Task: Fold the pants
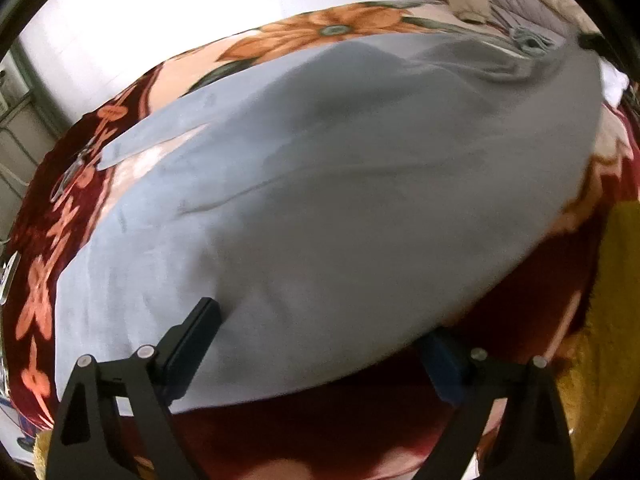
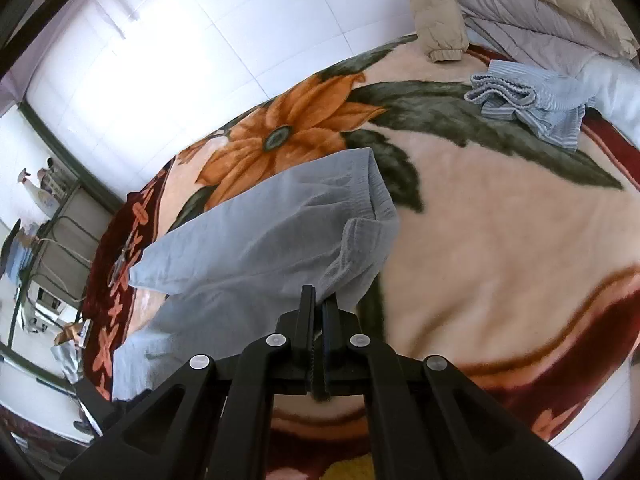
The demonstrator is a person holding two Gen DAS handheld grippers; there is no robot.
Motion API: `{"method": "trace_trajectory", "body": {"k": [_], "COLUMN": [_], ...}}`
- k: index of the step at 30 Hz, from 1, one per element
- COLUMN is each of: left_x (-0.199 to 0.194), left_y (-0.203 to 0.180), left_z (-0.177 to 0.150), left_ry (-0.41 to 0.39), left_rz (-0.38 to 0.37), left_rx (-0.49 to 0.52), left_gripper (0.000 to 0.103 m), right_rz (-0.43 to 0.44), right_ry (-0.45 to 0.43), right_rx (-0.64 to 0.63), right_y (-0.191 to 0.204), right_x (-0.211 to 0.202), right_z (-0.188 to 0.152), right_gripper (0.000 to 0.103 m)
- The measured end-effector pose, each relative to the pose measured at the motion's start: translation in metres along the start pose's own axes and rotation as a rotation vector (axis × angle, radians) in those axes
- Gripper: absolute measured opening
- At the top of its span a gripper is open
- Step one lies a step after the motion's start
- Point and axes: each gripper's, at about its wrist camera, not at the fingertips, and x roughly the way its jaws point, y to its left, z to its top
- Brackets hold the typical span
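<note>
The pants (image 2: 260, 240) are pinched at the waistband by the right gripper (image 2: 319, 300) for folding over; the left gripper (image 1: 320, 332) is held apart, unloaded.

Both views are daylit and bright. The white tiled wall (image 2: 168, 64) is blown out to near-white glare, more so in the left wrist view, where its tile lines vanish. That left view is soft all over — motion blur smears the grey pants (image 1: 340, 200) and the floral blanket (image 1: 320, 28), and only the black fingers (image 1: 192, 344) near the lens stay fairly crisp. A dim shadow lies under the cloth's lower edge. The right wrist view is sharper — the waistband ribbing on the pants (image 2: 256, 236) reads clearly. Fisheye bending curves the blanket (image 2: 500, 248) edges, and dark vignetting rims both frames.
</note>
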Motion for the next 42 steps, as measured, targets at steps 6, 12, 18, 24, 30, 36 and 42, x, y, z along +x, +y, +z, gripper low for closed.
{"method": "trace_trajectory", "body": {"k": [6,12,18,24,30,36,42], "left_x": [-0.003,-0.017,-0.059,-0.104,-0.142,-0.143,-0.137], "left_y": [0.025,0.040,0.050,0.040,0.031,0.042,0.066], "left_z": [0.004,0.010,0.016,0.015,0.007,0.031,0.082], "left_ry": [-0.030,-0.061,-0.133,-0.171,-0.202,-0.213,-0.216], "left_rz": [0.006,-0.122,-0.247,-0.332,-0.363,-0.299,-0.232], "left_rx": [-0.093,-0.157,-0.205,-0.195,-0.151,-0.173,-0.196], "left_gripper": [0.079,0.013,0.006,0.004,0.004,0.003,0.003], "right_rz": [-0.012,-0.012,-0.002,0.017,0.038,0.065,0.106], "right_ry": [0.015,0.015,-0.017,-0.056,-0.084,-0.085,-0.104], "right_rx": [0.012,0.045,0.085,0.118,0.114,0.106,0.102], "right_y": [-0.010,-0.022,-0.037,-0.050,-0.049,-0.041,-0.024], "right_x": [0.005,0.007,-0.005,-0.025,-0.040,-0.034,-0.023], "right_z": [-0.009,-0.020,-0.030,-0.041,-0.046,-0.027,0.019], "right_gripper": [0.004,0.004,0.003,0.003,0.003,0.003,0.003]}}
